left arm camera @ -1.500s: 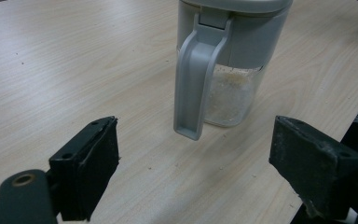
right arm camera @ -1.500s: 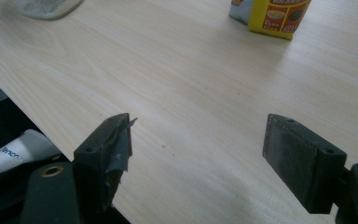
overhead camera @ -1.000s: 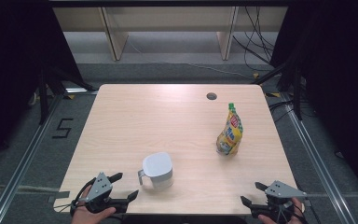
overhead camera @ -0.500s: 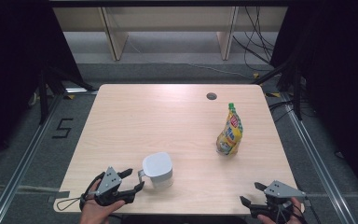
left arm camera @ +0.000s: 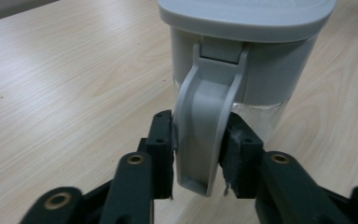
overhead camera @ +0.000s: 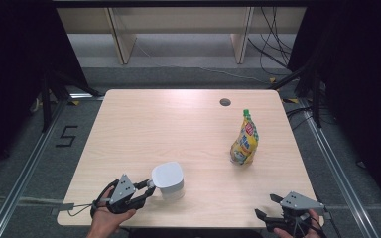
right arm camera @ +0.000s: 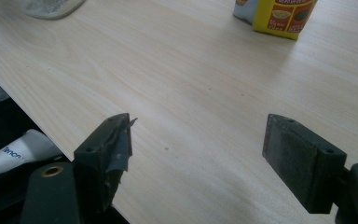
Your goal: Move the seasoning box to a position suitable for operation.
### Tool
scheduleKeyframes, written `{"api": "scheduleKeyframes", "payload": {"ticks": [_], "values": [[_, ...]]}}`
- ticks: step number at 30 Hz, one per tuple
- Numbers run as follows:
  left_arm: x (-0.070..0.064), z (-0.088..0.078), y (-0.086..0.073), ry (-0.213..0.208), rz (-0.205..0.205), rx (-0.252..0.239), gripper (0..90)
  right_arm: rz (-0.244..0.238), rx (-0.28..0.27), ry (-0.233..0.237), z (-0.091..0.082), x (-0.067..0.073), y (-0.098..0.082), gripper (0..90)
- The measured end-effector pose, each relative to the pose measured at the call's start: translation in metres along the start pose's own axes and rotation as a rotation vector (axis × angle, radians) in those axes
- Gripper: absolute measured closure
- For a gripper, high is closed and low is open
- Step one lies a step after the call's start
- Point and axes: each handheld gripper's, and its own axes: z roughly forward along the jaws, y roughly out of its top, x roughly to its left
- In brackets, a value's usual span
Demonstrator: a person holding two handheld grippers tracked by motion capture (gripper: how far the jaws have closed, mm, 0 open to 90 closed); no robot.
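Note:
A white lidded jug [overhead camera: 167, 179] with a clear lower body stands near the table's front edge, left of centre. My left gripper [overhead camera: 149, 187] reaches it from the left. In the left gripper view its jaws have just been closing, and both pads press on the jug's grey handle [left arm camera: 205, 140] below the lid [left arm camera: 247, 14]. My right gripper [overhead camera: 266, 206] rests at the front right corner, open, with bare wood between its jaws [right arm camera: 198, 140]. A yellow pouch with a green cap [overhead camera: 244, 141] stands upright on the right half of the table.
The light wooden table [overhead camera: 178, 124] has a round cable hole [overhead camera: 225, 102] at the back right. The right gripper view has the pouch's base [right arm camera: 284, 14] far ahead, the jug's base [right arm camera: 51, 7] at top left, and a white tube [right arm camera: 18, 151] below the table edge.
My left gripper has moved right up to the jug and closed from wide open onto its handle. The right gripper, jug and pouch have stayed in place.

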Motion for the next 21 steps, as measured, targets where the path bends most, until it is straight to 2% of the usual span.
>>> {"api": "scheduleKeyframes", "payload": {"ticks": [1,2,4,6,7,11,12,13,14,15,16,18,19,20,21], "values": [[-0.001,0.001,0.001,0.004,-0.007,0.003,68.1,-0.001,-0.001,0.0,0.0,0.0,0.0,24.9],[0.001,0.001,0.001,0.009,0.013,0.004,68.2,-0.022,-0.006,0.001,0.0,-0.003,0.0,24.9],[0.003,0.004,0.002,0.01,0.011,0.002,68.5,-0.035,-0.014,-0.003,0.001,-0.003,0.001,24.9],[0.004,0.005,0.003,0.013,0.016,0.004,68.8,-0.036,-0.01,-0.008,0.001,-0.003,0.001,24.9],[0.006,0.007,0.004,0.017,0.006,-0.002,69.0,-0.031,0.003,-0.001,0.001,-0.002,0.001,24.9],[0.004,0.011,0.008,0.001,0.017,-0.01,69.3,-0.004,0.003,0.007,0.002,0.0,0.001,24.9],[0.004,0.011,0.008,0.001,0.017,-0.01,69.2,-0.004,0.003,0.007,0.002,0.0,0.001,24.9],[0.004,0.011,0.009,0.003,0.032,-0.012,69.2,-0.024,-0.008,0.004,0.003,-0.001,0.001,24.9],[0.003,0.012,0.011,0.001,0.026,-0.008,69.3,-0.025,0.0,-0.004,0.002,-0.001,0.001,24.9],[0.005,0.013,0.012,-0.003,0.063,-0.016,69.3,-0.025,-0.005,0.007,0.003,-0.001,0.001,24.9],[0.004,0.014,0.011,-0.004,0.05,-0.012,69.3,-0.023,-0.002,0.005,0.003,-0.001,0.001,24.9],[0.004,0.016,0.011,-0.018,0.062,-0.01,69.2,-0.025,-0.001,0.011,0.003,-0.001,0.002,24.9],[-0.001,0.018,0.012,-0.024,0.04,-0.007,69.2,-0.022,0.01,0.012,0.003,0.0,0.002,24.9],[-0.001,0.018,0.012,-0.024,0.04,-0.007,69.2,-0.022,0.01,0.012,0.003,0.0,0.002,24.9],[-0.004,0.02,0.014,-0.037,0.05,-0.009,69.2,-0.043,0.006,0.019,0.004,-0.001,0.002,24.9]]}}
